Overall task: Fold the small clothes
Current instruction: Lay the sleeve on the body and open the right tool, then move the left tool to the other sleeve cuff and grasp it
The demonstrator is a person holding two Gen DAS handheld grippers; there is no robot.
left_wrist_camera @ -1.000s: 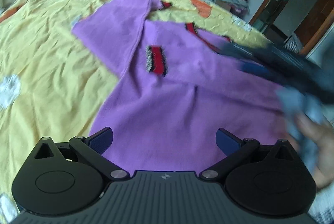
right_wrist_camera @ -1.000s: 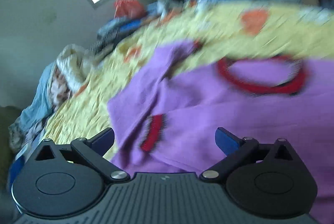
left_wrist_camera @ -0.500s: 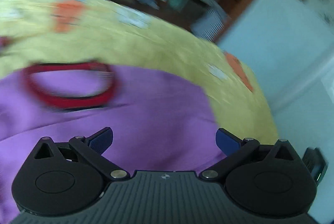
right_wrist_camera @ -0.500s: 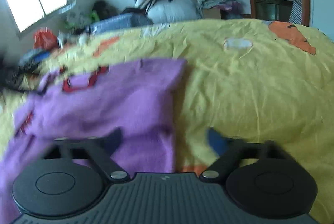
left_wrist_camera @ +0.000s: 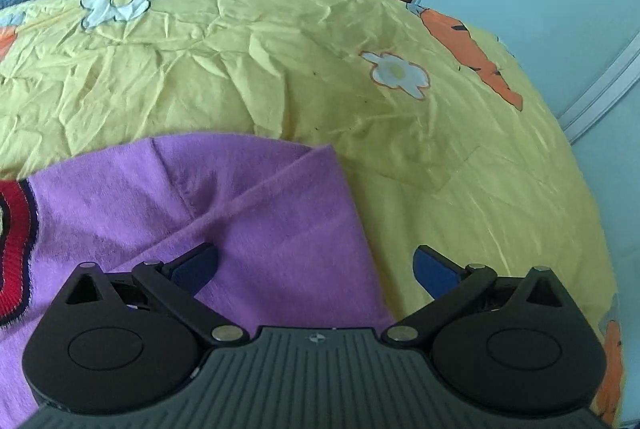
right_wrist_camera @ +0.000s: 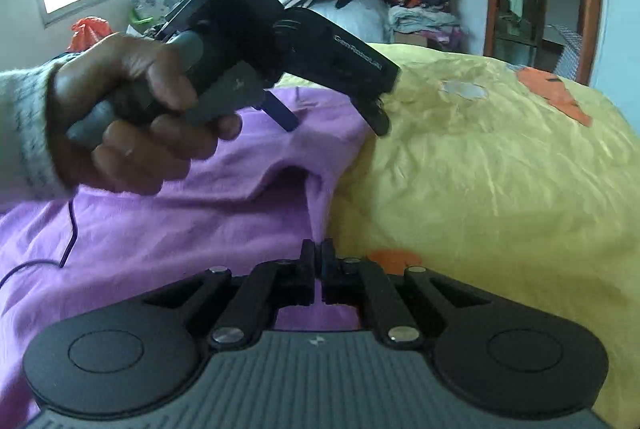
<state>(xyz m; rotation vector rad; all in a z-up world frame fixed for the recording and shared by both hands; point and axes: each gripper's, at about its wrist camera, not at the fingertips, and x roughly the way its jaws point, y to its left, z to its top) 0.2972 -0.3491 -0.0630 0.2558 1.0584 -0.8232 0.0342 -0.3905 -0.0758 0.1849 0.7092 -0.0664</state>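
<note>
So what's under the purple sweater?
The purple sweater lies on a yellow bedspread with flowers and carrots printed on it. You can see the bedspread all around it. What lies right beneath the sweater is covered, so that part can't be seen.

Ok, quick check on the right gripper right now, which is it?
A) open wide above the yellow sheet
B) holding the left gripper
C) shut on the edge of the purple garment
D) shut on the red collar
C: in the right wrist view the right gripper has its fingers pressed together at the edge of the purple garment, whose fabric is pulled up toward them, beside the yellow sheet.
</note>
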